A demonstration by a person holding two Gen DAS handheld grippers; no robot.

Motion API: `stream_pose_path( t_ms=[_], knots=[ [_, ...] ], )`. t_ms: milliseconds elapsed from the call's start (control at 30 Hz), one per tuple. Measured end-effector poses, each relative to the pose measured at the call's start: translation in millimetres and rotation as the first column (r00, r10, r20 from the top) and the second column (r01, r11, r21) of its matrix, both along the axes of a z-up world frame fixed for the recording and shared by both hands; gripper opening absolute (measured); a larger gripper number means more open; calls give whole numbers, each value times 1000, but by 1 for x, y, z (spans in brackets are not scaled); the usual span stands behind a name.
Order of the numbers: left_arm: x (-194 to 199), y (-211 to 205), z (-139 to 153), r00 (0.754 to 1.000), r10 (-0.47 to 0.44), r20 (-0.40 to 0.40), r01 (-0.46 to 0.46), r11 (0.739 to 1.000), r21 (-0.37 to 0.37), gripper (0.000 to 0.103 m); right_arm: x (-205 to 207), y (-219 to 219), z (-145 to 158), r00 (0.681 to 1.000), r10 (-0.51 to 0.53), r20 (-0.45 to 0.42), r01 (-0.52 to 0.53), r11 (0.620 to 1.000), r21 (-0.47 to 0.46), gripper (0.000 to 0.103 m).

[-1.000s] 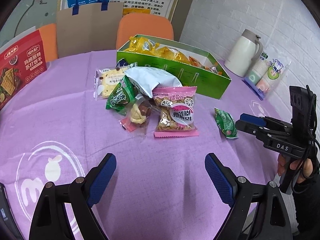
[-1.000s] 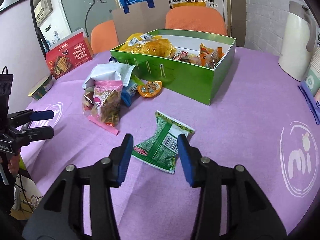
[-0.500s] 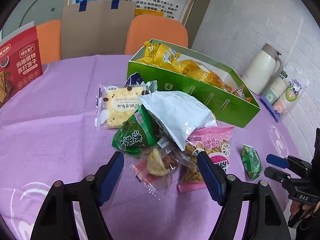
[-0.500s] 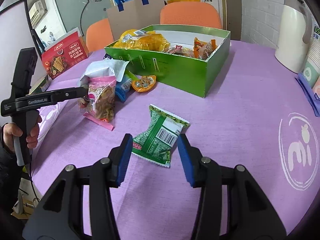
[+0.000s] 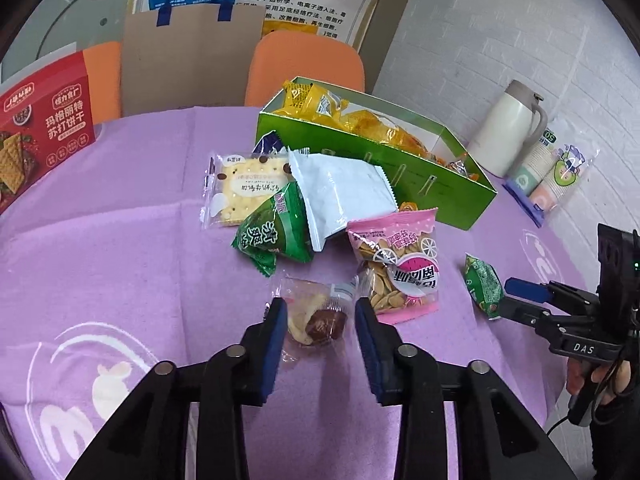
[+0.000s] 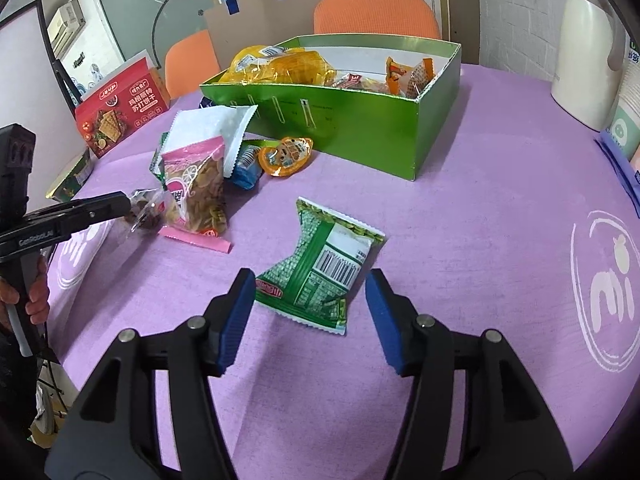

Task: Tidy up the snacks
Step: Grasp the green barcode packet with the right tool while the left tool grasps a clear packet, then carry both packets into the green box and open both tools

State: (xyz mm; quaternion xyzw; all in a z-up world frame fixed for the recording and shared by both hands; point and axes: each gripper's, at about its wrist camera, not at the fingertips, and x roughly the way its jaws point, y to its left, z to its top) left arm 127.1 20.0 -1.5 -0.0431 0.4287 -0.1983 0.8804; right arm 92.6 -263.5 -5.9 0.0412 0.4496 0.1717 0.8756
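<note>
At the far left of the left wrist view stands a red cracker box (image 5: pixel 40 128) printed with white Chinese characters. Right of it a brown paper bag (image 5: pixel 192 60) with blue handles leans between two orange chairs (image 5: pixel 308 68), under a wall poster (image 5: pixel 308 0) of Chinese text. The round table wears a purple cloth (image 5: pixel 120 260) with a white logo reading "mi".

The loose snacks lie mid-table: a clear biscuit pack (image 5: pixel 244 190), a green pouch (image 5: pixel 276 232) with white characters, a white bag (image 5: pixel 344 196) over it, and a pink chip bag (image 5: pixel 400 264) with lemon slices and reversed-looking script. The left gripper (image 5: pixel 320 320) is open, its blue pads either side of a clear-wrapped pastry (image 5: pixel 316 320); whether they touch it I cannot tell. Its side, seen from the right wrist view, reads "GenRobot.AI".

Behind the pile the green box (image 5: pixel 440 196) already holds yellow and orange packets. From the right wrist view an orange jelly cup (image 6: pixel 286 156) and a blue packet (image 6: pixel 246 168) lie near its front wall.

Further right, a green packet (image 6: pixel 320 268) lies barcode up, alone, with the right gripper (image 6: pixel 310 300) open around its near end, not closed on it. That gripper's body reads "DAS". At the far right stand a white jug (image 5: pixel 508 128) and sleeved paper cups (image 5: pixel 552 172) against a white brick wall (image 5: pixel 520 20).
</note>
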Motion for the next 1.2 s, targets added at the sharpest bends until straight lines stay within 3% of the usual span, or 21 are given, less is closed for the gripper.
stream_pose_path(
  t_ms=[67, 100, 200, 333, 567, 633, 667, 700, 800, 900, 933, 967, 1200],
  knots=[
    [2, -4, 5, 1000, 7, 30, -8, 1000, 18, 74, 1, 3, -2, 1000, -14, -16, 14, 1000, 15, 58],
    [4, -7, 5, 999, 9, 42, -11, 1000, 28, 77, 1, 4, -2, 1000, -13, -20, 14, 1000, 25, 59],
    [11, -15, -3, 1000, -18, 10, 18, 998, 58, 77, -1, 6, 0, 1000, -8, -16, 8, 1000, 12, 61],
    [12, -12, -21, 997, -29, -70, 31, 999, 25, 76, 2, 9, -1, 1000, -24, -17, 24, 1000, 11, 67],
    [15, -1, -22, 997, 5, -78, -5, 1000, 3, 76, 8, 16, -9, 999, -32, -24, 32, 999, -9, 67],
    [16, -1, -22, 997, 5, -71, -4, 1000, 9, 70, 8, 17, -9, 999, -33, -15, 32, 999, -17, 67],
    [16, -2, -23, 997, -4, -79, 5, 1000, 5, 58, 8, 17, -9, 999, -33, -11, 32, 999, -18, 67],
    [17, -4, -25, 996, -13, -90, 13, 1000, 3, 52, 9, 17, -9, 999, -32, -9, 32, 999, -18, 67],
    [12, -6, -26, 997, -10, -73, 13, 999, 36, 44, 9, 17, -9, 1000, -19, 0, 19, 999, -28, 64],
    [6, -2, -22, 997, -10, -77, 12, 1000, 19, 41, 5, 18, -6, 1000, -4, 30, 5, 999, -54, 56],
    [3, -1, -20, 997, -13, -73, 14, 1000, 16, 40, 3, 20, -4, 999, 1, 46, 3, 997, -79, 42],
    [0, -1, -17, 998, -11, -66, 12, 1000, 19, 40, 0, 21, -1, 997, 9, 78, -1, 995, -99, 37],
    [-21, 8, 34, 1000, -23, -4, 23, 999, -43, 40, -9, 10, 15, 994, 33, 101, -27, 998, -54, 35]
  ],
)
